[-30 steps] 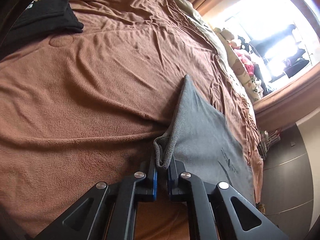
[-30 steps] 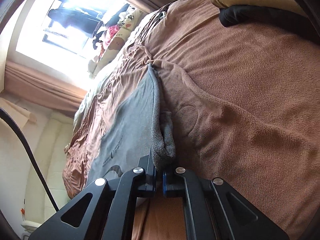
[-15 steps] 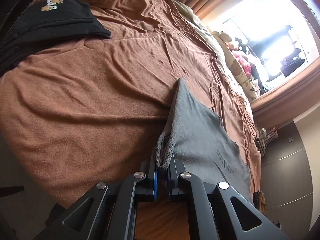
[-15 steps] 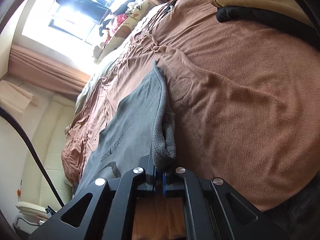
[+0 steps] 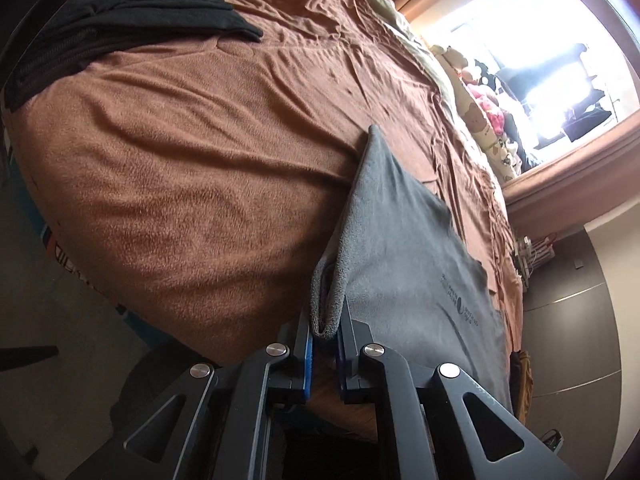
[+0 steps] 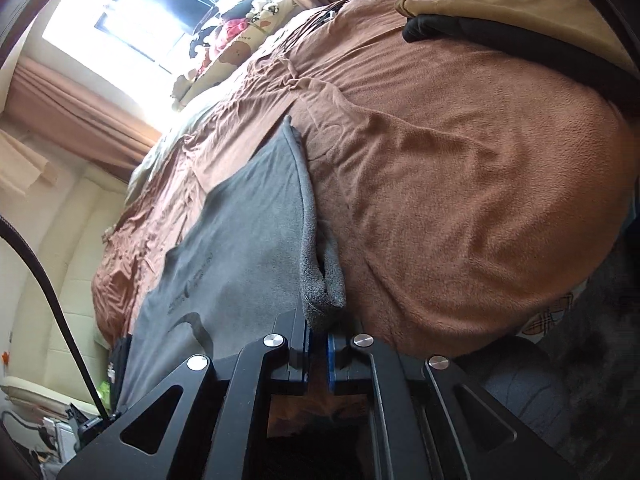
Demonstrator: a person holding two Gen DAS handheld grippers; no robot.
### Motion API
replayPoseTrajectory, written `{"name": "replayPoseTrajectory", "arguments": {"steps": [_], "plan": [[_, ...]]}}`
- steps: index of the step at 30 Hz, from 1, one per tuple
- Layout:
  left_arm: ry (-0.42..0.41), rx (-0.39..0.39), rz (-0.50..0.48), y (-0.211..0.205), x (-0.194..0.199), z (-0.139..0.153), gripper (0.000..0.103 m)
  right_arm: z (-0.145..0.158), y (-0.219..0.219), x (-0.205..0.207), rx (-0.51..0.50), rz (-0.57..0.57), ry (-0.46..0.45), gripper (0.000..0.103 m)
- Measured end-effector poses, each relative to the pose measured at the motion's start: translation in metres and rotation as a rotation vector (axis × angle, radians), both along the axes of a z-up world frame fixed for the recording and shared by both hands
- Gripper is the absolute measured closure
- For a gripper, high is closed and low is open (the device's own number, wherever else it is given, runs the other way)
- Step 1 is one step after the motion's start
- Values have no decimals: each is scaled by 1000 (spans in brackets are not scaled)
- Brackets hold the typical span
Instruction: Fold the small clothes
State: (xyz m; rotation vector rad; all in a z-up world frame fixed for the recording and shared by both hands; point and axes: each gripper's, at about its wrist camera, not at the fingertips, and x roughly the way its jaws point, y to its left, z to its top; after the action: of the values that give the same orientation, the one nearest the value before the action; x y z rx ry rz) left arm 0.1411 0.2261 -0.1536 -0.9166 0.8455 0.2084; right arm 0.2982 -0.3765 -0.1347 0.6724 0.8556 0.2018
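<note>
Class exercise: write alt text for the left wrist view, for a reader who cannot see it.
The left gripper, its jaws just starting to open, has a folded corner of a grey garment between its fingers over a bed covered by a brown blanket. A black garment lies at the far corner, and a bright window is on the right.
</note>
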Motion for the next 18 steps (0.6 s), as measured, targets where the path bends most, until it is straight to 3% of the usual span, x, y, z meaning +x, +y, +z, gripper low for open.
{"name": "replayPoseTrajectory", "arguments": {"steps": [2,4,6,14,18], "plan": [[15,11,10,-1,-5,-4,89,1,-1,-6,-38,-17,10,72],[-4,14,12,-1,-14,-5,63,9,-3,-16,-42,-27,-30,43],[-24,30,7,-2,-20,-4,45,17,-4,-25,-57,-28,-68,41],[-88,7,-22,-5,-36,-6,44,38,37,-52,-109,147,-183,41],[-108,-10,-35,-9,-42,-7,44,48,57,-60,-128,226,-209,52]]}}
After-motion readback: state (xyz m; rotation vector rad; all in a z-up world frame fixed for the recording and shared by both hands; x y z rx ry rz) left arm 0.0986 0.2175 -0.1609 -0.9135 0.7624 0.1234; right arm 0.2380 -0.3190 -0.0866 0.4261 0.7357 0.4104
